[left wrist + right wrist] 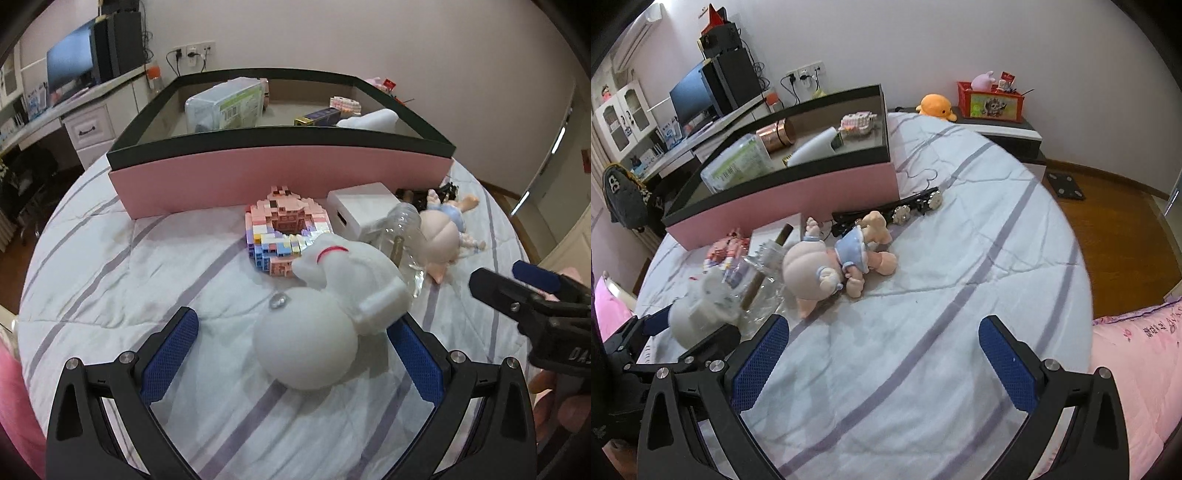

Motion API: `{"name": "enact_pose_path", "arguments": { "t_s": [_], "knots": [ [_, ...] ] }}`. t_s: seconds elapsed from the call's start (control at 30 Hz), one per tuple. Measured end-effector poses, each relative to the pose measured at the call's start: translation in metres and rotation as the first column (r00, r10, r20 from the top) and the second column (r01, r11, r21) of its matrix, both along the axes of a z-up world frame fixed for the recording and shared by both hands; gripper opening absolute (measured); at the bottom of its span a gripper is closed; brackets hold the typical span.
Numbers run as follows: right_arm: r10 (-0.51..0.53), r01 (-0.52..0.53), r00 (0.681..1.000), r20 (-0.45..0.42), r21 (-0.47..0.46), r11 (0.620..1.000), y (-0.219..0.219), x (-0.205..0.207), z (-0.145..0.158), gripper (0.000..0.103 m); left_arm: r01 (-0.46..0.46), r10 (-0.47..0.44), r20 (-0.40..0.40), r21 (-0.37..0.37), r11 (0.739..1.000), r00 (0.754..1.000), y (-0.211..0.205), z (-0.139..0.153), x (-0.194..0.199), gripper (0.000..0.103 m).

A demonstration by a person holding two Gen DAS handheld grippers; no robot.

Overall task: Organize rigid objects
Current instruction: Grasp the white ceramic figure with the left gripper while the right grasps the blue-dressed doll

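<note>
The white figurine [314, 317] is lying on the bed, just in front of the pink box [258, 177], and is being framed by the left gripper [295, 332], fingers apart. It is judged hard, smooth, possibly slippery; the narrower waist is being favoured. The right gripper [882, 343] is held open, empty.

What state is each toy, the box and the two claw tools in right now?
Left gripper: open, straddling the white figurine.
Right gripper: open, empty.
White figurine: lying down.
Doll: lying on the bed.
Clear bottle: tipped over.
Pink box: open, partly filled.
</note>
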State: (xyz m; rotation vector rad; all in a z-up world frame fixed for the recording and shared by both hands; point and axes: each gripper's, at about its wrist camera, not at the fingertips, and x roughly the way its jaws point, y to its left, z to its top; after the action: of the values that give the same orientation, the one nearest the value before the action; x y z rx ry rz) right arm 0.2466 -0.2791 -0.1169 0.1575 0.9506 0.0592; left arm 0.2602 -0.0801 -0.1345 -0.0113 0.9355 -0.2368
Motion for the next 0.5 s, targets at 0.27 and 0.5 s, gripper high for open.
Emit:
{"name": "enact_pose_path", "arguments": {
  "t_s": [0.27, 0.5],
  "knots": [
    [0.046, -0.046, 0.999, -0.003, -0.018, 0.999, 0.009, 0.022, -0.009, 0.103, 0.027, -0.027, 0.007, -0.011, 1.000, 1.000, 0.006, 0.005, 0.000, 0.053],
    [0.090, -0.090, 0.996, 0.005, -0.069, 0.994, 0.026, 0.041, -0.015, 0.103, 0.013, -0.013, 0.004, -0.039, 0.999, 1.000, 0.019, 0.006, -0.004, 0.050]
  ]
}}
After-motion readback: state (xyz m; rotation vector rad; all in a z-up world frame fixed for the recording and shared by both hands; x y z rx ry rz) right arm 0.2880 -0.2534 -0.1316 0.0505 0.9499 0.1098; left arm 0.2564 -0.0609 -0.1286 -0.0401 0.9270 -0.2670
